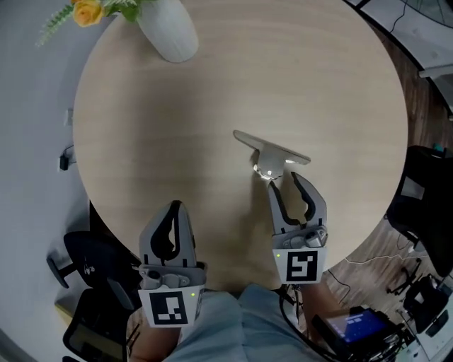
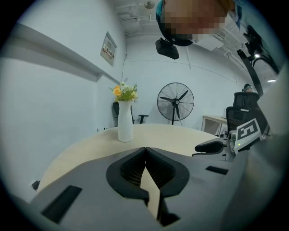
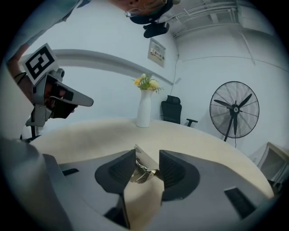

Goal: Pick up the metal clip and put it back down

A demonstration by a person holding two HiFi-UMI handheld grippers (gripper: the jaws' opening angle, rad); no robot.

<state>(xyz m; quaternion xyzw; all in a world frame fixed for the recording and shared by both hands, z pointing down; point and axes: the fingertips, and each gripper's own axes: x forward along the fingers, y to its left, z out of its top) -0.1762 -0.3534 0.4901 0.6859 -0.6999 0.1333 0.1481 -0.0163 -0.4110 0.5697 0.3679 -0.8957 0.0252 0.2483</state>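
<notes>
Lying on the round pale-wood table (image 1: 177,106), the metal clip (image 1: 272,152) sits right of centre, its long flat bar turned away from me and its shiny handle end toward my right gripper (image 1: 283,182). That gripper's jaws stand wide apart over the tabletop, with the clip's handle end between their tips. In the right gripper view the clip (image 3: 142,169) lies nearer the pad at that view's left. I cannot tell whether it touches that pad, and the other pad is clear of it, so nothing is clamped.

My left gripper (image 1: 177,206) sits at the table's near edge, well apart from the clip. The left gripper view shows its jaws (image 2: 145,153) pressed together with nothing between them.

A white vase (image 1: 170,28) holding yellow flowers (image 1: 88,10) stands at the table's far edge. A pedestal fan (image 3: 235,110) and a dark office chair (image 3: 171,110) stand beyond the table.
</notes>
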